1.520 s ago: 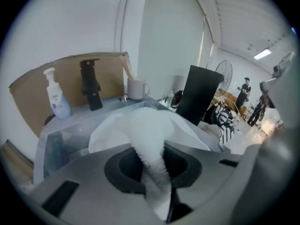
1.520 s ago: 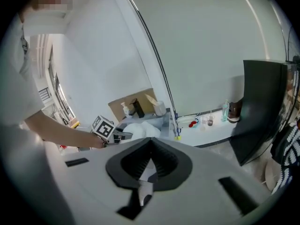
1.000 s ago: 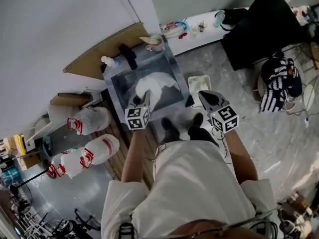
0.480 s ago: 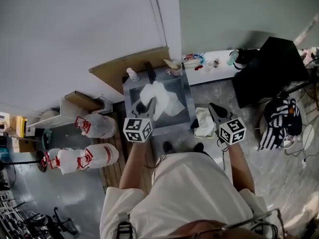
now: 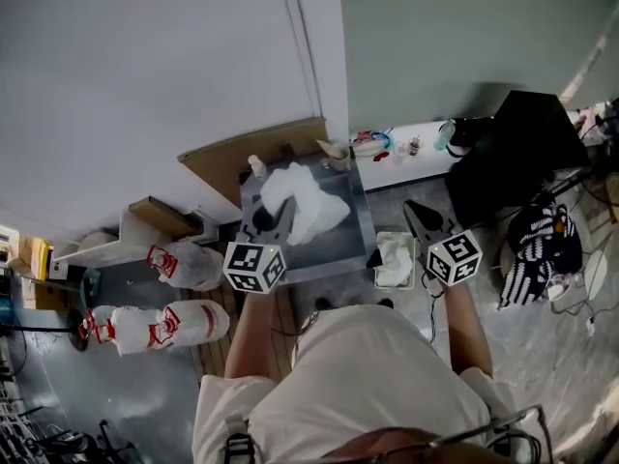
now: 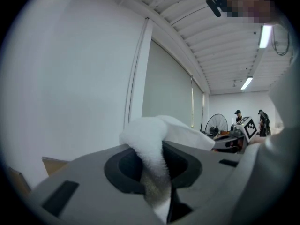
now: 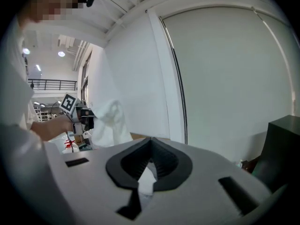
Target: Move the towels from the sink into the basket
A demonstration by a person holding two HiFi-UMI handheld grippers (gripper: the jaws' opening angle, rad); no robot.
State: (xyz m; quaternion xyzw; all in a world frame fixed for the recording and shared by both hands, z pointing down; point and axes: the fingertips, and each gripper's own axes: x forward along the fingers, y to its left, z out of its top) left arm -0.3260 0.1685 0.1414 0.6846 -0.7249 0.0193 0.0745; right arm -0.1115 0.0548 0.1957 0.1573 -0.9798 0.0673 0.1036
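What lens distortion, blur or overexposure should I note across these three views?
Head view: heavy fisheye bends the wall edge; the towel reads as near-featureless white. Left gripper view: black circular vignette, towel softens closest to the lens, mosaic patch top right. Right gripper view: same vignette, mosaic patch top left, ceiling lights bright but small.

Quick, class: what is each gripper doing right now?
Left gripper: closed on a white towel, lifted clear.
Right gripper: jaws closed, nothing seen held.
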